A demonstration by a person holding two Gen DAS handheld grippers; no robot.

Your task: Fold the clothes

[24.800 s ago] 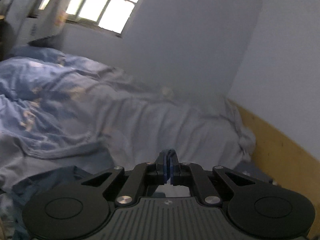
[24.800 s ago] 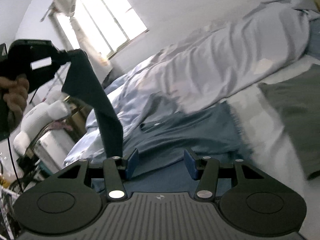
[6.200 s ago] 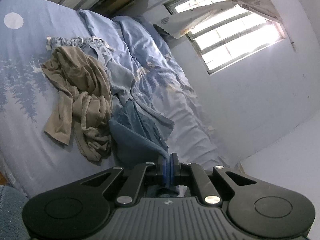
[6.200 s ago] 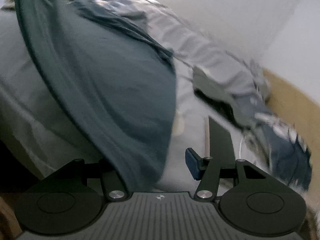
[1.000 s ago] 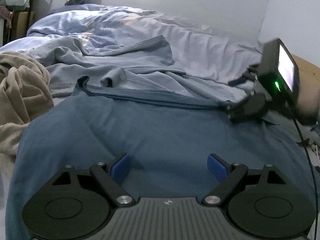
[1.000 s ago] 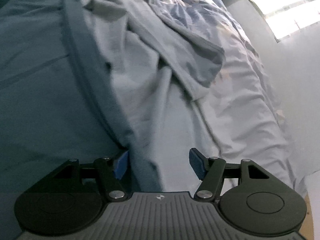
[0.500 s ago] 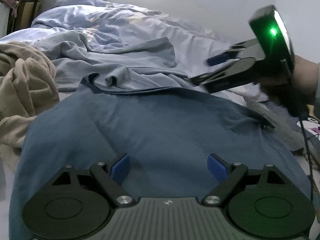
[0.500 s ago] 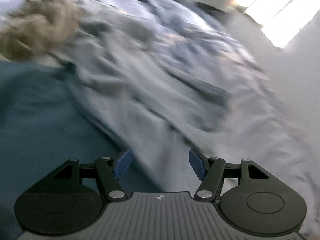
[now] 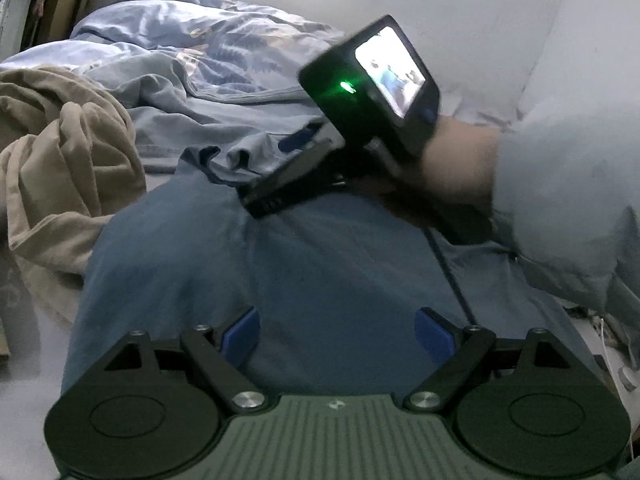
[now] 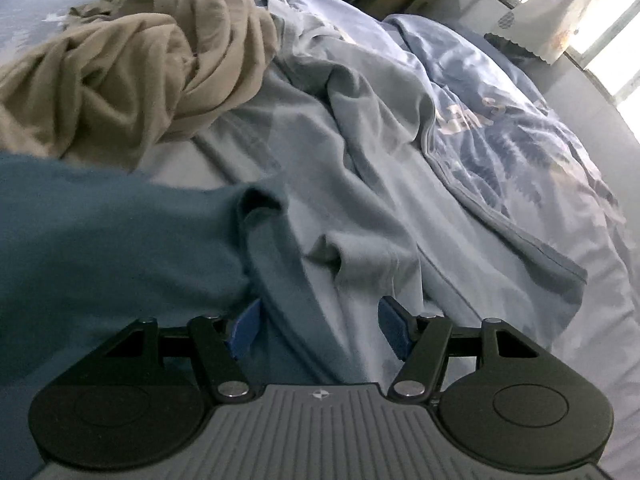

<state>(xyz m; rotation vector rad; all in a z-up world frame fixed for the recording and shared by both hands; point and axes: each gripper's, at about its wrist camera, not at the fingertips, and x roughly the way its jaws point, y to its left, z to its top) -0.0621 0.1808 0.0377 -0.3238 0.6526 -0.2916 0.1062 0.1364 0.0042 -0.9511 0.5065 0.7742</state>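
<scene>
Now that the right gripper point(image 10: 318, 330) has swung across to the blue shirt's point(image 9: 320, 272) rumpled collar, both grippers gape empty over the bed-spread garment, apparently ready for smoothing.

Right hand-held gripper point(image 10: 318, 330) gapes over blue shirt point(image 10: 120, 240) collar.

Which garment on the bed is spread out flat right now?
The dark blue shirt; the beige garment lies bunched in a heap beside it.
</scene>
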